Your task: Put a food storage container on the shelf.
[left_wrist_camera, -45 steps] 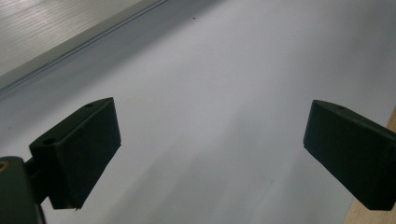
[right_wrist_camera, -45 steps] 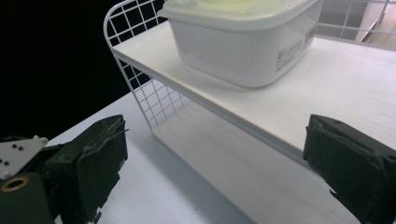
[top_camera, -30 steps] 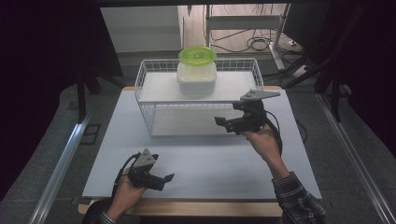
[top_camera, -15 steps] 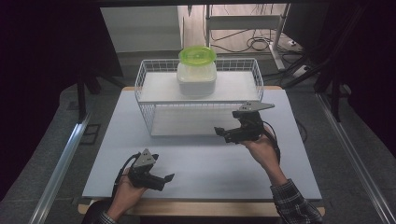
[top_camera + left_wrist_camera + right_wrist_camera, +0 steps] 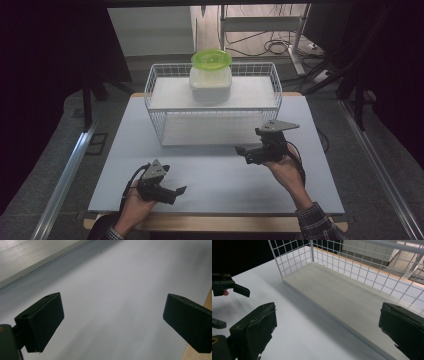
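My right tongs (image 5: 246, 154) stand wide with nothing between them; their jaws have just been opening further. They hang low over the desk (image 5: 215, 175), right of centre, just near of the wire basket (image 5: 155, 95) and pointing left across its front. In the right gripper view I look between the two black jaws straight at the basket's lower level: a pale, flat board (image 5: 352, 302) inside white wire mesh, its near edge lying on the white desk top.

My left tongs (image 5: 176, 194) are wide as well and hold nothing. They sit near the near-left edge of the desk, pointing right, well apart from the right tongs. The left gripper view shows bare white surface between the jaws, with a strip of wooden desk edge at the right.

The container (image 5: 210, 80) stands upright on the basket's upper shelf, about the middle, at the far side of the desk. It is a squarish tub of cloudy, translucent white plastic with rounded corners. A round, bright lime-green lid (image 5: 211, 58) sits on top and looks a little wider than the tub's shoulders. Neither pair of tongs touches it; the right pair is the closer, below and to its right.
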Tool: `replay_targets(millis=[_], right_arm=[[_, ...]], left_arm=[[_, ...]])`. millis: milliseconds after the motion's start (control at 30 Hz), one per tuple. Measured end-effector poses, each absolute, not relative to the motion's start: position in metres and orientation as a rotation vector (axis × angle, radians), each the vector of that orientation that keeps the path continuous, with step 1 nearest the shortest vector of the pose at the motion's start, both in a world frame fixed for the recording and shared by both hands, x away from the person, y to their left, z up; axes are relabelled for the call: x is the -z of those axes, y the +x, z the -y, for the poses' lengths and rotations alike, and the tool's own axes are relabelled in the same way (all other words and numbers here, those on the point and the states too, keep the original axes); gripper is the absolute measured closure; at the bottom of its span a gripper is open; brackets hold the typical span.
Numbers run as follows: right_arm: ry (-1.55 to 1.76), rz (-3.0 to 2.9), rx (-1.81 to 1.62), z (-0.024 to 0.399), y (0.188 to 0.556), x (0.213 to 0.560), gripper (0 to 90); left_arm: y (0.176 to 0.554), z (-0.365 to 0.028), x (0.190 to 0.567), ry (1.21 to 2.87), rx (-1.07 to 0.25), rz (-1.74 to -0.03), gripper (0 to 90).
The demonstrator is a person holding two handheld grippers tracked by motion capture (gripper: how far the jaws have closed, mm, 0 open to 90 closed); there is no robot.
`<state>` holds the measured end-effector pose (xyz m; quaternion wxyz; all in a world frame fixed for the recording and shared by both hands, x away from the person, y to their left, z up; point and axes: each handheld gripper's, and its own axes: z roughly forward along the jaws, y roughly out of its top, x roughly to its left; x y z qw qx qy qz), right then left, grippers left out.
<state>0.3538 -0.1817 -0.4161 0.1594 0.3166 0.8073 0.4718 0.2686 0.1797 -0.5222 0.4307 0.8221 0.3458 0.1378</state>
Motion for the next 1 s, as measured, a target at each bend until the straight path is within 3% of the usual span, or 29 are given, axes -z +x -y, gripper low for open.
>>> replay_targets(millis=[1000], right_arm=[[1.003, -2.295, -1.258, 0.226, 0.328, 0.462, 1.7]], left_arm=[[0.269, -0.18, 0.523, 2.05, -0.34, -0.864, 3.0]])
